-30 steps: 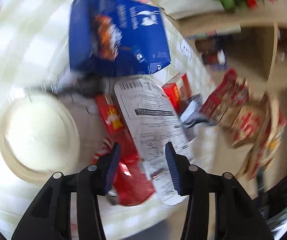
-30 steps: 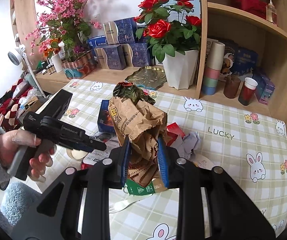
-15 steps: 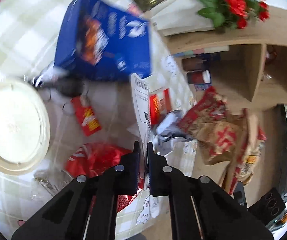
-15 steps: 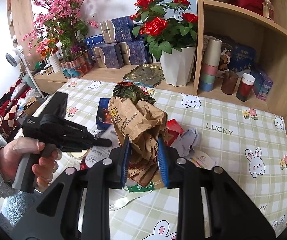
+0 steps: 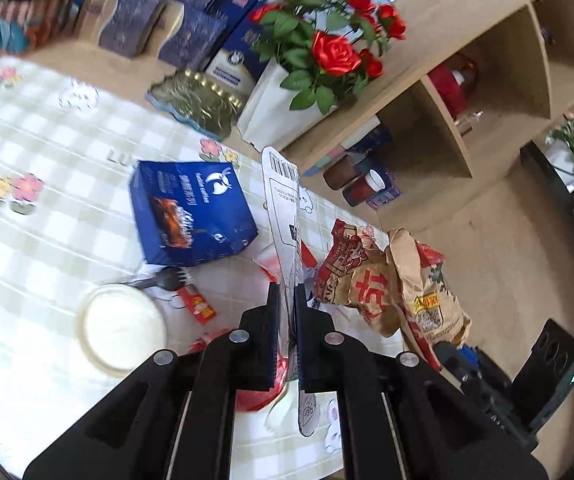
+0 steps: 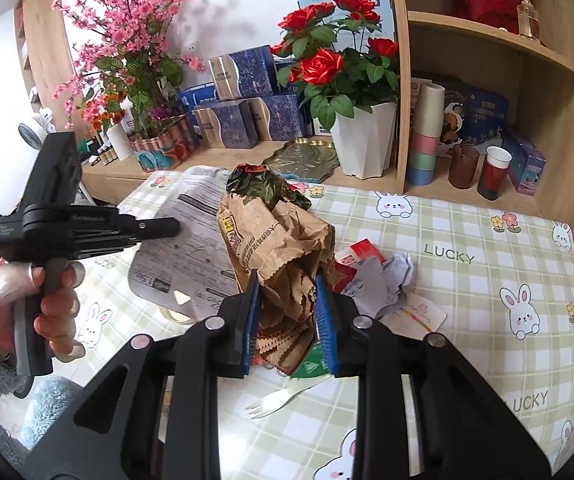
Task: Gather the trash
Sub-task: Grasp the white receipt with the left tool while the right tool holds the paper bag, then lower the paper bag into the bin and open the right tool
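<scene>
My left gripper (image 5: 287,292) is shut on a white printed mailer sheet (image 5: 283,200), which stands edge-on between the pads, lifted above the table. The right wrist view shows the same sheet (image 6: 191,232) hanging broadside behind the left gripper (image 6: 175,226), held by a hand in a fuzzy grey sleeve. My right gripper (image 6: 289,280) is shut on a crumpled brown paper bag (image 6: 283,240) stuffed with wrappers, held upright over the table. The bag (image 5: 391,280) sits just right of the sheet in the left wrist view.
On the checked tablecloth (image 5: 47,240) lie a blue box (image 5: 191,216), a white round lid (image 5: 123,328), a red sachet (image 5: 201,308), crumpled paper (image 6: 383,276) and a white fork (image 6: 283,398). A rose pot (image 6: 363,140) and shelf with cups (image 6: 463,166) stand behind.
The left gripper closed on the white sheet, then rose and tilted up, lifting the sheet off the table. The right gripper kept its grip on the bag and barely shifted.
</scene>
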